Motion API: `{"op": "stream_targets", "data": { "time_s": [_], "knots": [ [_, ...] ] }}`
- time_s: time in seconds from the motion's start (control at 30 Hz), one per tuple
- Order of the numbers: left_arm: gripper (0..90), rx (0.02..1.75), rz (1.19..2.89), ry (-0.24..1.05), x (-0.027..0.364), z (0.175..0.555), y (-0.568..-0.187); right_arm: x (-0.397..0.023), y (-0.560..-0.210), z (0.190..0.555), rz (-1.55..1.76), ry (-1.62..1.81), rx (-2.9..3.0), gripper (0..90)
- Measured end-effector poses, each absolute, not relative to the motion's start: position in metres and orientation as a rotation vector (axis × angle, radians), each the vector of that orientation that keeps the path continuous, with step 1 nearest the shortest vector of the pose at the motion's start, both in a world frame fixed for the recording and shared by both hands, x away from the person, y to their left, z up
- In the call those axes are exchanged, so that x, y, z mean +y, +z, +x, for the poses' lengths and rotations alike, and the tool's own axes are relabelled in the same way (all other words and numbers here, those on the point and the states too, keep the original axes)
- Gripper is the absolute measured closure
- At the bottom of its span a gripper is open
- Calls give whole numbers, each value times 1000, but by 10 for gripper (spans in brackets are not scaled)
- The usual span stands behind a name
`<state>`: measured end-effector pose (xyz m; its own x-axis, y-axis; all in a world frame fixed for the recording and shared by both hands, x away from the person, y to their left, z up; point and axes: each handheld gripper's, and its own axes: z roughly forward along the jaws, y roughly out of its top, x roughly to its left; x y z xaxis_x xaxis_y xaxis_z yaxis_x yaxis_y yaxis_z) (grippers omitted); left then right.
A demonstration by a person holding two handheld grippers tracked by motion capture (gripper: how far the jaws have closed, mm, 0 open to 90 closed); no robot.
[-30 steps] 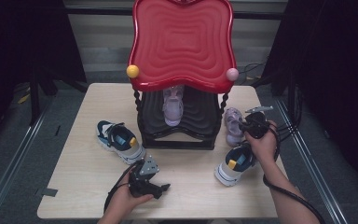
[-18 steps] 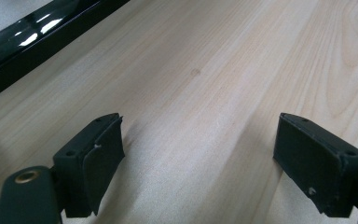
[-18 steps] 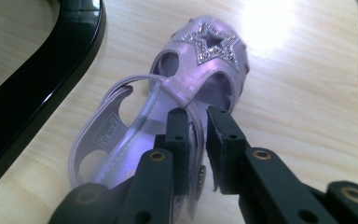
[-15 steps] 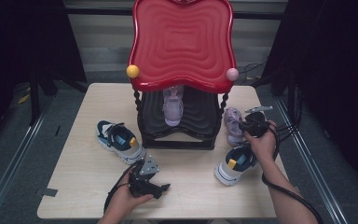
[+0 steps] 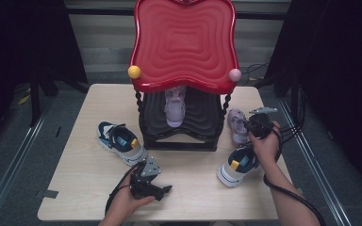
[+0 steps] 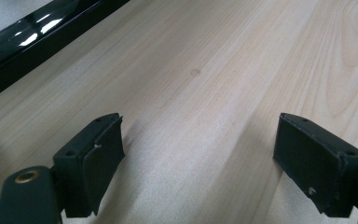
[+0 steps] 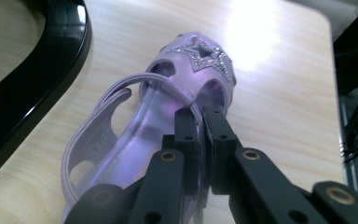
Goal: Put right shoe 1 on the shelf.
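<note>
Your right gripper [image 7: 199, 122] has just closed its fingers on the lilac star-trimmed sandal's [image 7: 135, 140] side wall at the counter's [image 5: 94, 169] three o'clock: grasp made, ready to lift. Left gripper [image 6: 198, 158] fingers stand wide, empty.

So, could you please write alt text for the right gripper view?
The right tool is shut on the side wall of a lilac sandal with a glittery star on its toe. The sandal lies on a pale wooden table, beside the black base of a rack.
</note>
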<state>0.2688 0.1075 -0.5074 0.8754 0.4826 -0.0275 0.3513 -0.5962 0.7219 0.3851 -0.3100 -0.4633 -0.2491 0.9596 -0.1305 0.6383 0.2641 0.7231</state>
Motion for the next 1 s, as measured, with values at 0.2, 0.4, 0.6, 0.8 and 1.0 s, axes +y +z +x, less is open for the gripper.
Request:
{"op": "stream_targets", "data": {
  "time_s": [0.2,0.4,0.6,0.8,1.0],
  "knots": [
    [151,598,2267,218,108,269,-507,-314,-456,383,1407,761,1932,854],
    [151,600,2267,219,107,269,-507,-318,-453,383,1407,772,1940,854],
    [151,599,2266,220,107,269,-507,-318,-459,387,1413,752,1972,853],
    [151,599,2266,220,107,269,-507,-320,-462,391,1399,740,1994,852],
    [151,599,2267,220,107,269,-507,-321,-465,394,1385,742,2005,846]
  ]
}}
